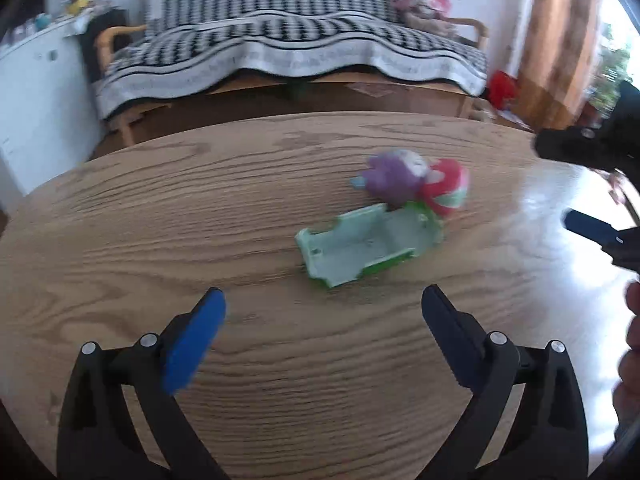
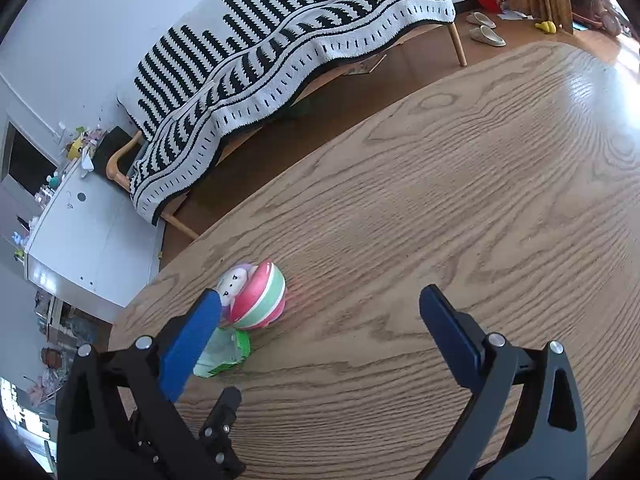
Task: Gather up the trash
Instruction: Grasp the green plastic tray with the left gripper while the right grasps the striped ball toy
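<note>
Trash not yet picked up; nothing looks collected so far.

Green plastic shell (image 1: 370, 246), the purple-and-white toy (image 1: 394, 176) and the striped pink ball (image 1: 446, 192) lie touching one another on the wooden table (image 1: 200, 216), toward its far edge. Left gripper (image 1: 324, 336) hovers near them, jaws spread and empty; right gripper (image 2: 320, 334) likewise wide apart, holding nothing. I see no bin anywhere.
</note>
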`<state>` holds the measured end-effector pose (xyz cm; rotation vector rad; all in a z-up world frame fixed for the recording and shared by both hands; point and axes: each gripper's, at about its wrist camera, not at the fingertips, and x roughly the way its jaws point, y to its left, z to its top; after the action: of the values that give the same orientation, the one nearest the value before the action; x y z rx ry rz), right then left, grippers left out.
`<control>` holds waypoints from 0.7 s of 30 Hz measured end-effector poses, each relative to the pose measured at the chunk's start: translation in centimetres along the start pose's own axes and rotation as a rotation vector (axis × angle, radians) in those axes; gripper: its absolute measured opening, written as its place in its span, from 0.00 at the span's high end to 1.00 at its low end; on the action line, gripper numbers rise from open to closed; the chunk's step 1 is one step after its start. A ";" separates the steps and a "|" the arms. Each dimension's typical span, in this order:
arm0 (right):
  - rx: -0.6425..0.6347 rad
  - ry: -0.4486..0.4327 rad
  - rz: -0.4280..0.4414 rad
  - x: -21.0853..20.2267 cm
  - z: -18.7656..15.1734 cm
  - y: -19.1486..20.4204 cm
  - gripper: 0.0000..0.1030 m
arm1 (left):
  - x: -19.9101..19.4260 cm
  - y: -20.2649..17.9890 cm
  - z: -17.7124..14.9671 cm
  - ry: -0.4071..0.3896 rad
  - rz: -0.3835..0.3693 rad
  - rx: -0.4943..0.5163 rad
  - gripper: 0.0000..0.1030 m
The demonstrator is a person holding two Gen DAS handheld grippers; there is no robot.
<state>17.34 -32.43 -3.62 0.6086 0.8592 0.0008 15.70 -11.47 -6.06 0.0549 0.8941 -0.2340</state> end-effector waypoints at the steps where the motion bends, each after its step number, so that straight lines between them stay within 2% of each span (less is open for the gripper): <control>1: -0.002 -0.002 0.002 -0.1 0.0 0.1 0.07 | 0.0 -0.1 0.3 -0.005 -0.005 0.039 0.07; 4: -0.003 0.003 0.014 -0.3 -0.1 -0.2 0.07 | 0.2 0.0 1.2 -0.041 0.003 0.138 0.07; 7: -0.011 0.024 0.027 0.0 -0.1 -0.5 0.07 | 1.3 0.6 2.2 -0.044 -0.039 0.201 0.07; 9: -0.007 0.047 0.041 0.5 -0.1 -0.9 0.07 | 2.1 0.8 2.8 -0.008 -0.116 0.185 0.07; 12: 0.022 0.062 0.038 1.1 -0.1 -1.6 0.07 | 2.6 -0.1 2.6 -0.008 -0.198 0.190 0.07; 15: 0.034 0.062 0.027 1.5 -0.1 -1.8 0.07 | 3.0 -1.5 2.0 0.010 -0.185 0.208 0.25; 16: 0.037 0.062 0.032 1.5 -0.2 -1.7 0.07 | 2.8 -1.8 1.8 0.002 -0.195 0.205 0.46; 19: 0.029 0.073 0.049 1.5 -0.5 -1.3 0.07 | 2.3 -2.1 1.0 -0.004 -0.198 0.167 0.46; 20: 0.025 0.074 0.051 1.4 -0.7 -1.1 0.07 | 2.0 -2.2 0.6 -0.002 -0.182 0.160 0.60; 21: 0.022 0.074 0.052 1.4 -0.8 -1.0 0.07 | 1.8 -2.1 0.4 -0.001 -0.175 0.151 0.62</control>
<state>17.48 -32.51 -5.52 0.6551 0.9158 0.0617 16.64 -13.92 -7.09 0.1173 0.8802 -0.4643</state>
